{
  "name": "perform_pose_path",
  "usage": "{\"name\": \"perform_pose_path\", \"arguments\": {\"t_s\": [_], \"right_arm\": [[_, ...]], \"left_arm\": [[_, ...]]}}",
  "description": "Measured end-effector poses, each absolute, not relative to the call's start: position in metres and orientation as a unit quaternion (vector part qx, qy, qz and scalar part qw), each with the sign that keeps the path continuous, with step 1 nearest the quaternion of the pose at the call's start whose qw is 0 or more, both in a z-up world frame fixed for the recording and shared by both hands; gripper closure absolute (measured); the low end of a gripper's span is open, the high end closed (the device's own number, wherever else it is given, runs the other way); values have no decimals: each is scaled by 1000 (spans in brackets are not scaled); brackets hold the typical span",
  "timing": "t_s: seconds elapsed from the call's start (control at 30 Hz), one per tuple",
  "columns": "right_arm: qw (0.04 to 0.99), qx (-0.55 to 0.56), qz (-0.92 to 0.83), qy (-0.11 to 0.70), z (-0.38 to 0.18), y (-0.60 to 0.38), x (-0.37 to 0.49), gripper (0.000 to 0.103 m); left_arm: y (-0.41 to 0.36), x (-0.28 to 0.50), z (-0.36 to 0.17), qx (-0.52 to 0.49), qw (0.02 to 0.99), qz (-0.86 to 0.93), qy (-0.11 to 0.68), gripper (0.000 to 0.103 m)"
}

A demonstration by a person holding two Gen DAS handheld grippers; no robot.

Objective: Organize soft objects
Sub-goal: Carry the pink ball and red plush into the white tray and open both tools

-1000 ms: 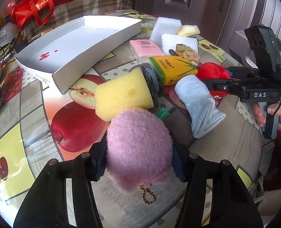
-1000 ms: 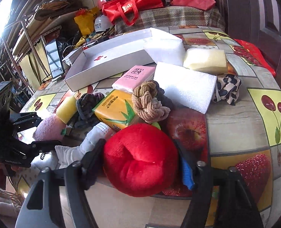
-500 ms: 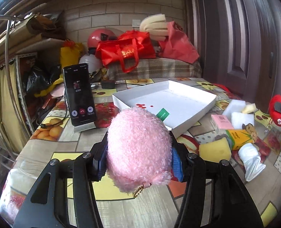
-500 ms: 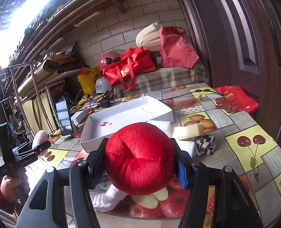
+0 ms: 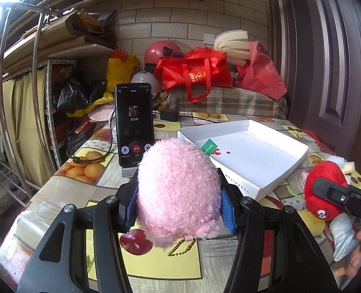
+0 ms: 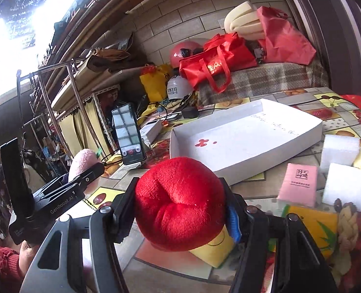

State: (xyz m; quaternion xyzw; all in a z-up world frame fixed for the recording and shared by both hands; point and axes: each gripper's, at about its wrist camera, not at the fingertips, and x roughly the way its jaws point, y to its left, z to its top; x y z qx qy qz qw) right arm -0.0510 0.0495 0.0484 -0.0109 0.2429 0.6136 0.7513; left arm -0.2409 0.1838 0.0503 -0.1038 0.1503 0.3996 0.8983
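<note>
A phone [image 5: 134, 124] on a stand is standing upright just left of the white tray [image 5: 273, 168], with foam blocks [image 6: 339, 150] and a pink packet [image 6: 298, 185] lying right of it. The left gripper [image 5: 179, 206] is squeezing a pink plush [image 5: 178, 190] above the table [image 5: 65, 190], while the right gripper [image 6: 180, 217] is clamping a red plush [image 6: 179, 204] near the tray's front wall. Both plushes are hiding the fingertips and the table beneath.

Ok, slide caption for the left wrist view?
Left hand-held gripper holding fluffy pink plush ball near shallow white cardboard tray.

Pink plush [image 5: 178, 190] hides the phone's [image 5: 134, 124] lower corner; box lettering unreadable.
</note>
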Motion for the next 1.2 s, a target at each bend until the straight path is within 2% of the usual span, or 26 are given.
{"name": "perform_pose_path", "arguments": {"t_s": [0.3,0.63,0.9,1.2], "right_arm": [[778,-36,598,188,51,56,-41,42],[846,36,486,216,48,34,56,42],[848,-19,502,170,57,60,23,42],[861,-46,477,173,55,105,32,41]], "left_arm": [[198,-203,49,-90,906,380,166,48],[216,-162,57,-66,912,383,134,48],[235,-120,60,-69,910,386,134,48],[249,-91,54,-77,908,364,192,48]]}}
